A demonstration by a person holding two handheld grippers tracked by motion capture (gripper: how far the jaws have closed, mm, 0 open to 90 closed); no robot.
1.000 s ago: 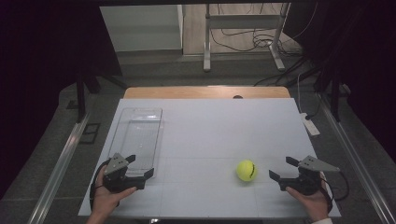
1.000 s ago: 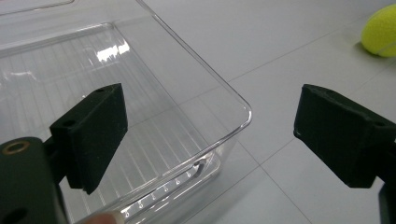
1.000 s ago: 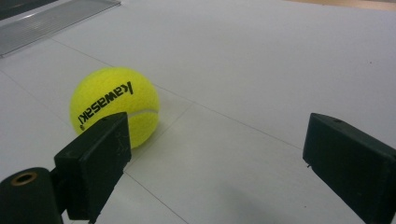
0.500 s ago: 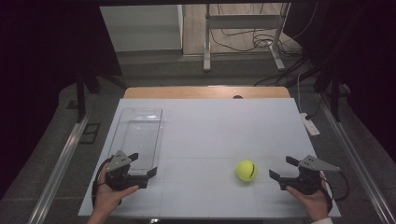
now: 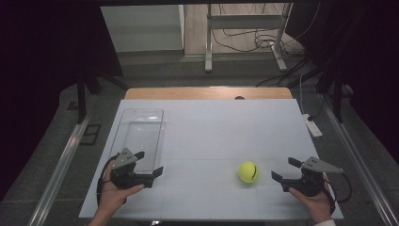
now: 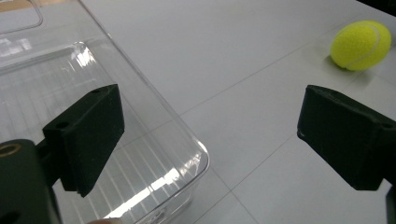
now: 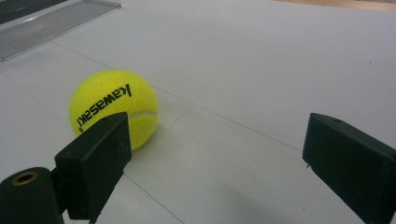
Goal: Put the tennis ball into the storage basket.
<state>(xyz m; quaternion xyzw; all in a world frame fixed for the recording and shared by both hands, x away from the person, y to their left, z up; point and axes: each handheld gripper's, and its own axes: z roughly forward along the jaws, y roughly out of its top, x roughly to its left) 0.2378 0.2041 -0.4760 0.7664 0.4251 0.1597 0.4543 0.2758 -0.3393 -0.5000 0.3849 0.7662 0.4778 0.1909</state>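
A yellow tennis ball with black lettering rests on the white table top, right of centre near the front. A clear plastic tray lies at the left and holds nothing. My left gripper hovers at the tray's near right corner; its jaws have just been opening, and it is open with nothing gripped. My right gripper sits just right of the ball, pointing left, open, its jaws apart from the ball.
The white sheet covers a wooden table whose far edge shows beyond it. A white power strip lies off the right edge. Metal stand legs and cables are on the floor behind.
The left gripper's jaws have spread wider and it has edged slightly toward the tray's corner. The ball and the right gripper have stayed put.
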